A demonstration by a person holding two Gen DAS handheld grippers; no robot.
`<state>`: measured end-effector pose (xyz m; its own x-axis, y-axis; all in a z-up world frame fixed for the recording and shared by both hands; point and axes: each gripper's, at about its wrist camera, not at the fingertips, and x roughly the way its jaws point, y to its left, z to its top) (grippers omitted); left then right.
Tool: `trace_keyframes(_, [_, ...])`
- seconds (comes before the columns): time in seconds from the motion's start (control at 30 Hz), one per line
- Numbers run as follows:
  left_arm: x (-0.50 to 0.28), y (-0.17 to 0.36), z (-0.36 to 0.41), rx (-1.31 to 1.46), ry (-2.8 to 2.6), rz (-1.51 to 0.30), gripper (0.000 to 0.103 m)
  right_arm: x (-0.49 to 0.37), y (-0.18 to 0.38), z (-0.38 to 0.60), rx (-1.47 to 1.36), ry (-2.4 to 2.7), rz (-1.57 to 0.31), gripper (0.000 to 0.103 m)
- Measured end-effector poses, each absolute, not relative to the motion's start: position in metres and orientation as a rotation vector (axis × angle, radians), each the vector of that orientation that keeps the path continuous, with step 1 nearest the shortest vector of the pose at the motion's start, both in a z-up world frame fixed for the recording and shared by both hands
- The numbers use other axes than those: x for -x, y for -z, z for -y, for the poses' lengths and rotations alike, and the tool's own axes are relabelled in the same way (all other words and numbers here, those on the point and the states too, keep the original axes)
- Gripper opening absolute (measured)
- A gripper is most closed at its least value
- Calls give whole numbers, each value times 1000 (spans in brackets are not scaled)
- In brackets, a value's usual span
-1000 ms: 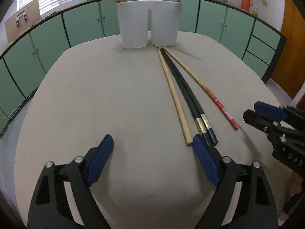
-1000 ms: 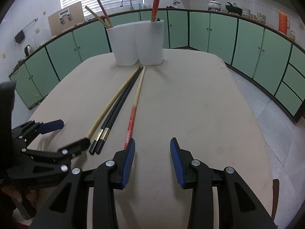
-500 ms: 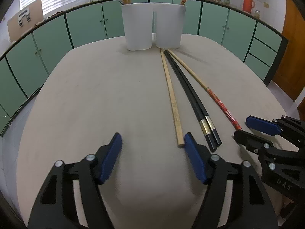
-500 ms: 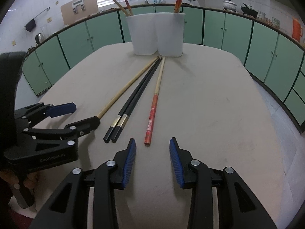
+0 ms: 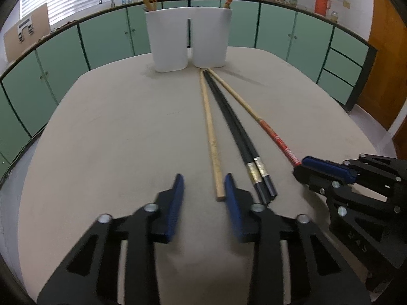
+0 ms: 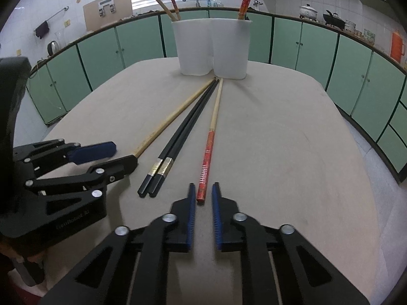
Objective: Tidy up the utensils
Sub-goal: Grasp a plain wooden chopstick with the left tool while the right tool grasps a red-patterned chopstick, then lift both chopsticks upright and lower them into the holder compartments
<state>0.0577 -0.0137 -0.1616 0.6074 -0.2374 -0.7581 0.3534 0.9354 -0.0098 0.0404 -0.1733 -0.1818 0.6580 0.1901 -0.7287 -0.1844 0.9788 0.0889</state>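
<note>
Both tools have narrowed over the last second. The left tool (image 5: 203,178) is closing around the near end of the tan chopstick (image 5: 211,132) without pressing it, while the right tool (image 6: 203,185) pinches the end of the red chopstick (image 6: 207,152). Both sticks lie on the desk (image 5: 114,139).

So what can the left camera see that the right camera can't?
Only the left camera: the brown door. Only the right camera: the kettle and the dark cloth on a rail. Both: the white holder, the tan chopstick, the black chopsticks, the red chopstick and the orange flask on the counter.
</note>
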Motion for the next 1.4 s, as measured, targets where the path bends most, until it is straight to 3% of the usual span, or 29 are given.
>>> trace_keyframes(0.07, [-57, 162, 15, -141, 358, -853, 11, -40, 181, 175, -19, -215, -828, 7])
trace_keyframes(0.13, [-57, 162, 17, -143, 363, -850, 7, -39, 180, 177, -20, -216, -828, 7])
trace_keyframes(0.43, [-49, 128, 1, -119, 347, -758, 6, -31, 156, 193, -31, -209, -776, 6])
trace_keyframes(0.93, [-48, 15, -8, -112, 376, -495, 6, -42, 41, 226, -34, -216, -561, 6])
trace_keyframes(1.4, [-68, -29, 1, -97, 426, -443, 6, -77, -22, 225, 4, -306, -535, 6])
